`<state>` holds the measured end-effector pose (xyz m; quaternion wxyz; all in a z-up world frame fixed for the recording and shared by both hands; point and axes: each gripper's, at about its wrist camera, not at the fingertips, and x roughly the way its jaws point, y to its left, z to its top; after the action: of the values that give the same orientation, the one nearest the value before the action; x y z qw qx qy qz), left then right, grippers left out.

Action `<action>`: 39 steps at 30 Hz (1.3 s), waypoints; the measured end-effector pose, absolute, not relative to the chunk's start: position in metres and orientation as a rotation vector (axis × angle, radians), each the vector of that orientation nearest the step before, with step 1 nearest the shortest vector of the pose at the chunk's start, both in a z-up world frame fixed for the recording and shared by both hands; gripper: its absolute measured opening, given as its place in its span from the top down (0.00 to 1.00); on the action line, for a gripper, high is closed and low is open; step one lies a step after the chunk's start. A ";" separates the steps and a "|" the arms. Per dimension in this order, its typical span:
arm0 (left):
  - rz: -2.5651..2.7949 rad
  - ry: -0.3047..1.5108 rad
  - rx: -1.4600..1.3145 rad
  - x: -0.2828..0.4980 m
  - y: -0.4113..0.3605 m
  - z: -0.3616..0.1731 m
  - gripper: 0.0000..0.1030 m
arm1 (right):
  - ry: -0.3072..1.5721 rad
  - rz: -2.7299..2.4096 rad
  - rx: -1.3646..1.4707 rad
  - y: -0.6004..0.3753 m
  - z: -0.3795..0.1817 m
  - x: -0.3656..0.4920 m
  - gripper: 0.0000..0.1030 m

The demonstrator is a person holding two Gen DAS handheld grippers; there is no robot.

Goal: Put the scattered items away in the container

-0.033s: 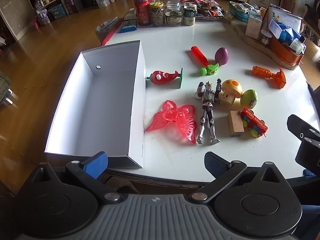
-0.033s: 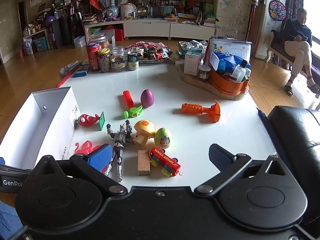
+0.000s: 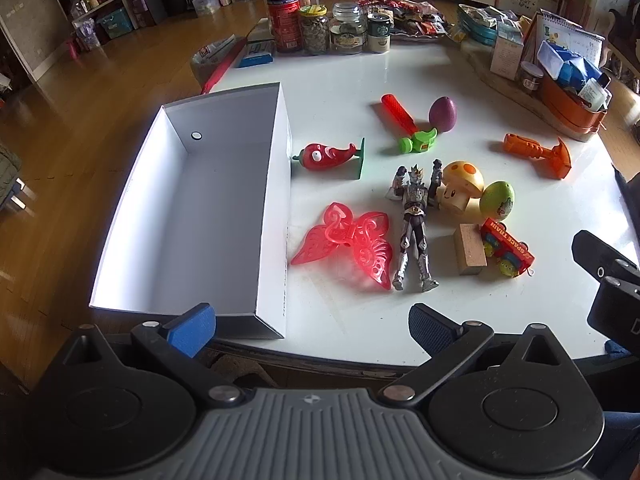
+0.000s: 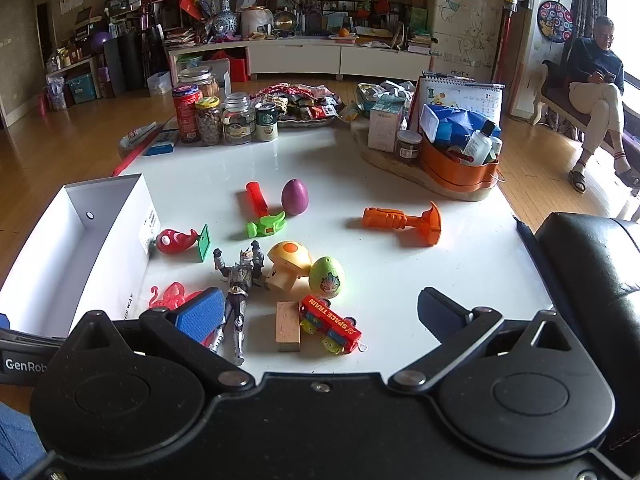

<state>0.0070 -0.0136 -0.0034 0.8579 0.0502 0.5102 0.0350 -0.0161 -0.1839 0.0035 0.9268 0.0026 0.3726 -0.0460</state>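
I see the white box (image 3: 208, 216) standing open on the left side of the white table (image 3: 340, 80), its inside bare white with one small round hole in the far wall. Just right of it lie the toys: a red chili figure (image 3: 326, 155) nearly touching the box wall, a translucent red butterfly (image 3: 348, 246), a silver action figure (image 3: 414, 224), a mushroom (image 3: 460, 188) and a red train (image 3: 506, 247). My left gripper (image 3: 312, 326) and right gripper (image 4: 320, 308) both hang wide open, holding nothing.

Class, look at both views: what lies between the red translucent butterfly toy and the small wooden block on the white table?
The grey armoured action figure lies lengthwise between the butterfly and the wooden block, clearest in the left wrist view.
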 end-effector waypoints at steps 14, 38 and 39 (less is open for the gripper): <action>0.073 1.087 0.074 0.011 -0.013 -0.002 0.01 | 0.770 -0.092 0.009 -0.185 0.000 -0.010 0.03; 0.078 1.104 0.070 0.013 -0.009 -0.007 0.01 | 0.789 -0.075 -0.007 -0.178 -0.002 -0.007 0.03; 0.078 1.103 0.072 0.013 -0.009 -0.007 0.01 | 0.789 -0.075 -0.006 -0.178 -0.002 -0.007 0.03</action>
<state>0.0131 -0.0090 -0.0068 0.8504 0.0340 0.5238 0.0371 -0.0067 -0.1776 -0.0024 0.9225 -0.0031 0.3843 -0.0366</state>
